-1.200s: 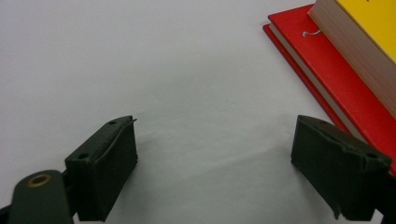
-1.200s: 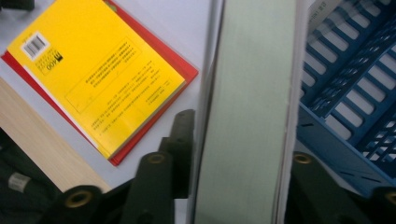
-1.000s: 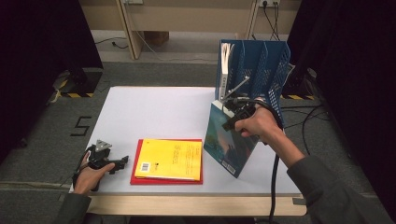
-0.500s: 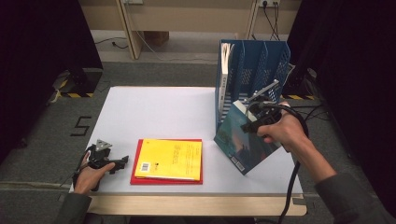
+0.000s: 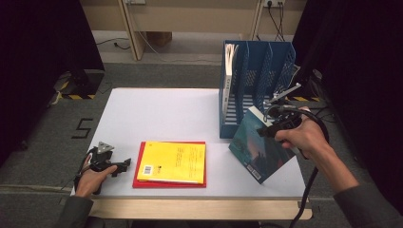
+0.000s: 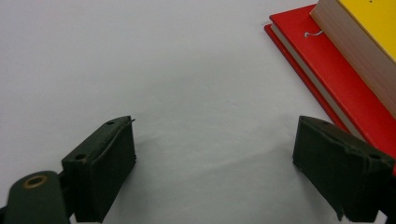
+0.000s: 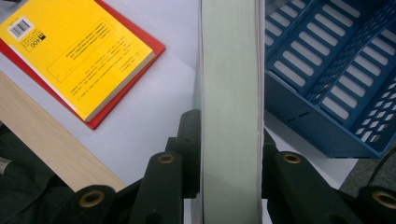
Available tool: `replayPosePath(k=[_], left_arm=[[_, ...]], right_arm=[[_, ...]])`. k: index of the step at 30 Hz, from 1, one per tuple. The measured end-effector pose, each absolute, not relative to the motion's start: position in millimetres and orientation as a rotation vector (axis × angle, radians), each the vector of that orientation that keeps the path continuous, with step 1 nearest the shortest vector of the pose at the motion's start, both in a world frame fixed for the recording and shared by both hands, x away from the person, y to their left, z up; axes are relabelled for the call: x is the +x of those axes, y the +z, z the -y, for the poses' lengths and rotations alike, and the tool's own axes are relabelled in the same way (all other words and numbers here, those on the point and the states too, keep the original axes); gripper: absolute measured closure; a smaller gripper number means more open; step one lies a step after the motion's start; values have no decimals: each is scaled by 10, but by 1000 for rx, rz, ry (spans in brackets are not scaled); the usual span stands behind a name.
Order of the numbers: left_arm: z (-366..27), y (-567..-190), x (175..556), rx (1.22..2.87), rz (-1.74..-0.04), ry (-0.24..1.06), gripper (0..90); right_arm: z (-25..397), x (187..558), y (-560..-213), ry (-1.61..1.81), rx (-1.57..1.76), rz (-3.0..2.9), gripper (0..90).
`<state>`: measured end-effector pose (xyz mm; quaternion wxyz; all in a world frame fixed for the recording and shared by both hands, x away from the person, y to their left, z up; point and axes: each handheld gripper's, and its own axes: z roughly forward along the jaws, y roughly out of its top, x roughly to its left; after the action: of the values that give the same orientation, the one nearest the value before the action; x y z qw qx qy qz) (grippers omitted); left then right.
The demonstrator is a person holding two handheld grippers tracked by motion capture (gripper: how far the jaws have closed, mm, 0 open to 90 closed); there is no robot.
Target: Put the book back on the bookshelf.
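Teal-covered book point(image 5: 256, 145) tilts on one lower corner on the white bench point(image 5: 157, 114), just in front of the blue file rack point(image 5: 256, 71). My right gripper point(image 5: 272, 127) pinches its top edge, fingers point(image 7: 189, 154) pressed against both sides of the pages. My left gripper point(image 5: 121, 165) rests at the bench's near left, fingers point(image 6: 100, 175) spread wide, beside a yellow book point(image 5: 173, 161) stacked on a red book point(image 5: 142, 156).
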<state>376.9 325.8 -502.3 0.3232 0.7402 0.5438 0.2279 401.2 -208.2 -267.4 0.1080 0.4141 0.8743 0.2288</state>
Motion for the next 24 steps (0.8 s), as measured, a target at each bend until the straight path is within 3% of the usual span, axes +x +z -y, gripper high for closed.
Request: replayPosePath(k=[24], left_arm=[[-3258,-5028,3764,1938,-1425,600,118]], right_arm=[[1833,4198,-2862,499,1235,-2673,711]])
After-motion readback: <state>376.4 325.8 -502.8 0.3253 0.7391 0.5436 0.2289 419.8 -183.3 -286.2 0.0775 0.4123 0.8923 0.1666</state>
